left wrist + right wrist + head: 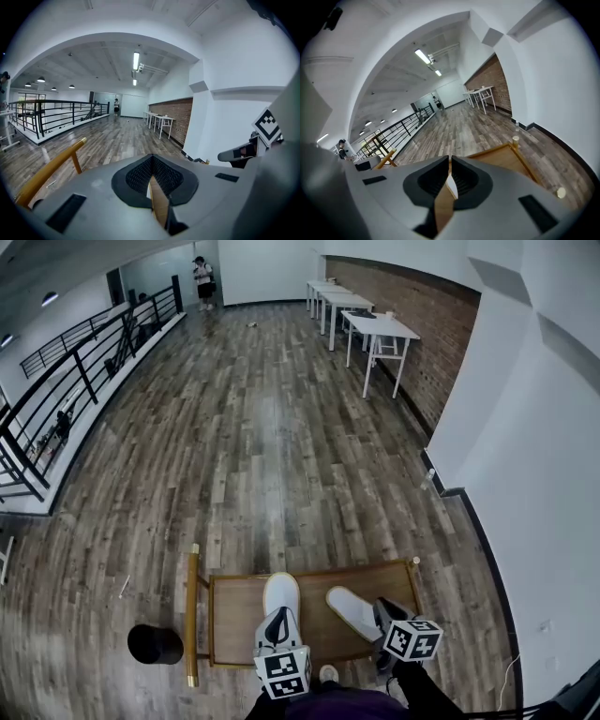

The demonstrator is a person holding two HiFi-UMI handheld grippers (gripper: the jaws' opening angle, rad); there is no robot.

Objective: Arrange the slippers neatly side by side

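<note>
Slippers: two, white, both lying on the rimmed top of a low wooden desk (pixel 239 615) at the bottom of the head view. The straight slipper (pixel 281 592) lies lengthwise, toe pointing away from the person. The angled slipper (pixel 351 609) lies beside it, apart, turned diagonally with its toe end towards the first; the two are not parallel.

Hidden or unclear:
- The left gripper (pixel 278 618) overlaps the near end of the straight slipper, so that heel is covered. Contact cannot be told.
- The right gripper (pixel 381 607) covers the near end of the angled slipper. Contact cannot be told there either.
- The desk's near edge is cut off by the marker cubes and the person's dark clothing.
- A black round object (pixel 155 643) stands on the floor left of the desk; what it is cannot be made out.
- A yellow wooden rail (pixel 191 615) runs along the desk's left side.

Left gripper view: the left gripper (pixel 151 176) is clenched, pads meeting, with only a sliver of wood and white showing below them. Right gripper view: the right gripper (pixel 450 171) is likewise clenched on nothing, with the desk's rim (pixel 501 150) ahead.

Far off are white tables (pixel 375 329) along a brick wall, a black railing (pixel 84 371) at left, and a person (pixel 202 282) standing at the room's end.
</note>
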